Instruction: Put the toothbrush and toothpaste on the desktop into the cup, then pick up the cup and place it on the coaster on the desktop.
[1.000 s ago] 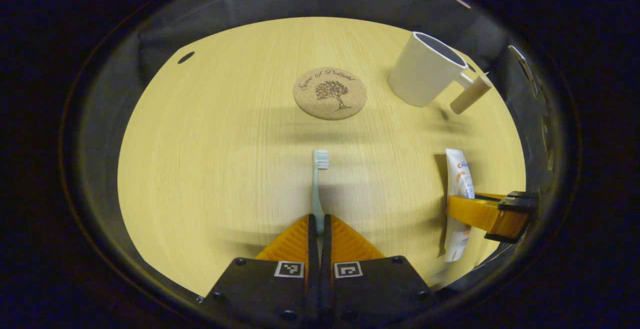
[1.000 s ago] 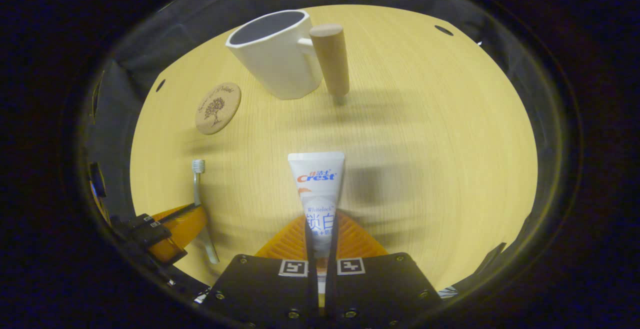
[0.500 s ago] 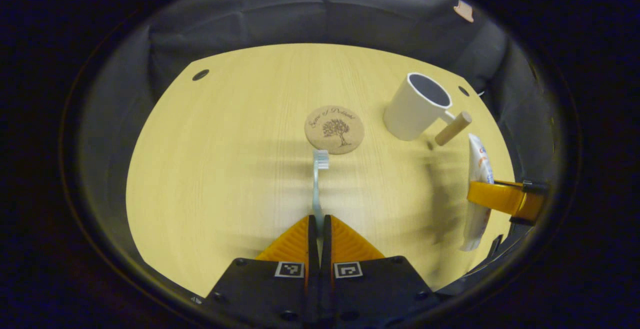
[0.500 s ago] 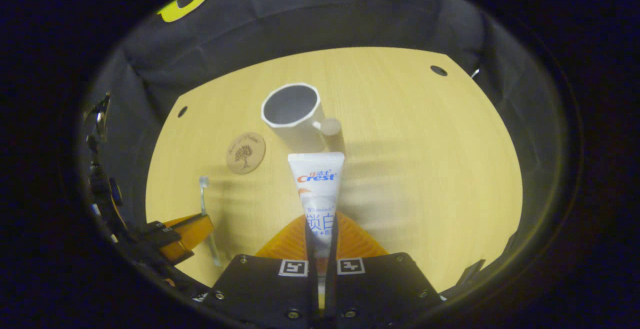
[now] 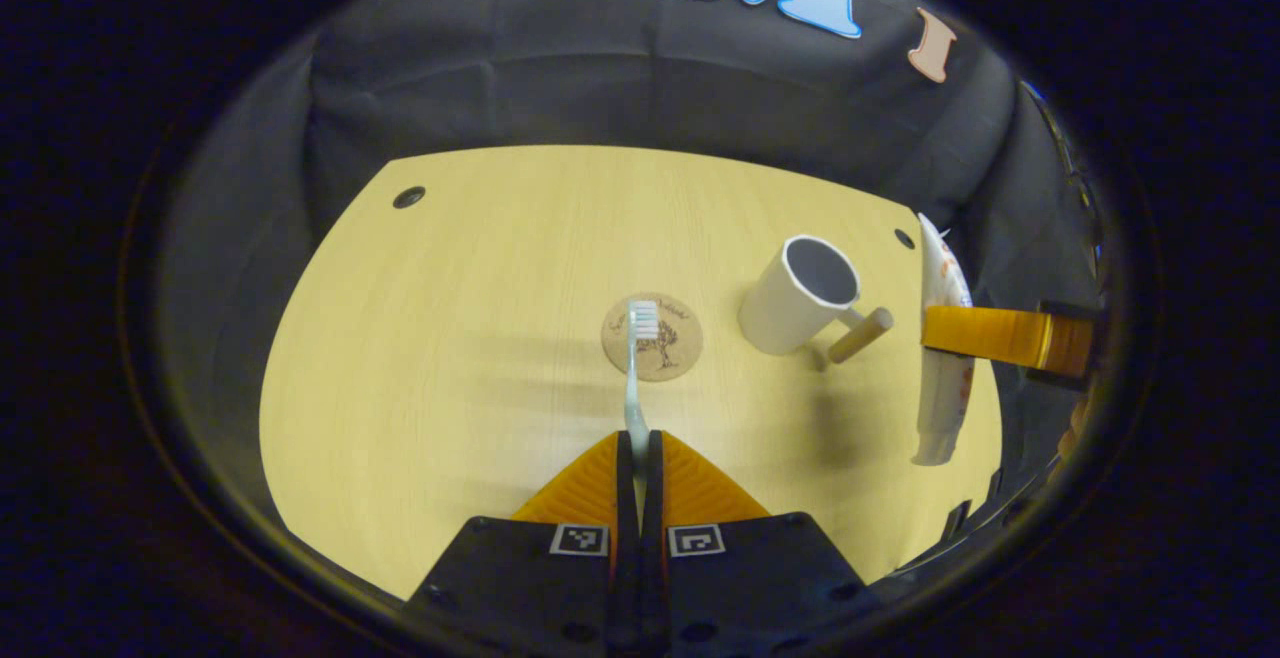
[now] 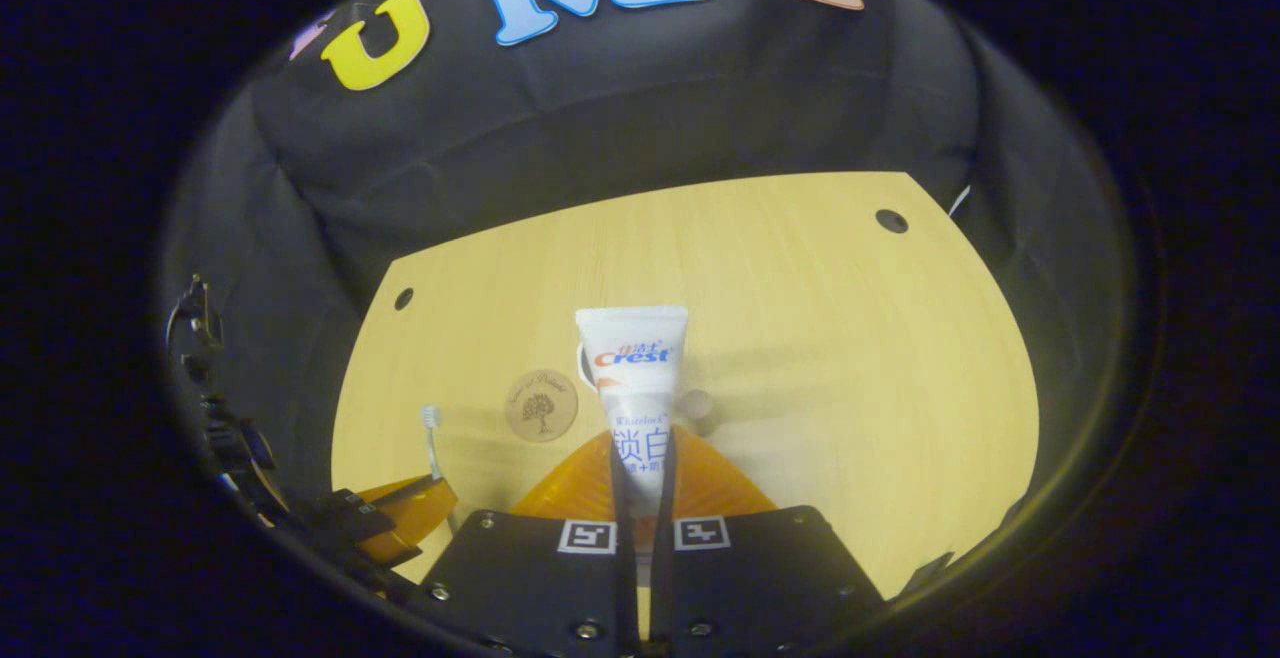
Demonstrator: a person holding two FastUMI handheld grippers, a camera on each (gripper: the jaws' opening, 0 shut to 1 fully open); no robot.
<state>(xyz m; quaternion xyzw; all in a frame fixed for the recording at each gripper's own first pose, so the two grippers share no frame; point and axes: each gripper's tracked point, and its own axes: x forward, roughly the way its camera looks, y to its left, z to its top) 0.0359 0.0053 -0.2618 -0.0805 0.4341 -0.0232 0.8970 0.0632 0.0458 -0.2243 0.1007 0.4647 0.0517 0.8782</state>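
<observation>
1. My left gripper (image 5: pixel 637 448) is clamped on the handle of the toothbrush (image 5: pixel 634 378); both fingers press it near its lower end, and the bristle head points away from me, lying in line with the coaster (image 5: pixel 653 338) in the left gripper view; I judge the brush is held well above the desktop (image 5: pixel 450 318), not touching it.

2. My right gripper (image 6: pixel 640 468) is closed on the toothpaste (image 6: pixel 632 368); the tube stands up between the fingers with its flat crimped end far from me; in the left gripper view I see the same tube hanging at the right, past the cup (image 5: pixel 800 293).

3. The cup sits on the desktop right of the coaster, apart from it, mouth open upward, its wooden handle (image 5: pixel 858 335) pointing toward the near right; in the right gripper view the tube covers most of the cup, so I cannot judge my alignment over it from there.

4. Risks as I see them: the tube blocks my own sight of the cup mouth, so I could lower it onto the rim or the handle and tip the cup; the brush is held near its end, so it may swing or pivot in the grip and catch the rim.

5. Both items head for one narrow mouth; bringing the two grippers in together could knock them against each other, so I would send one in at a time.

6. A tall brush leaning in a light cup may topple it.
</observation>
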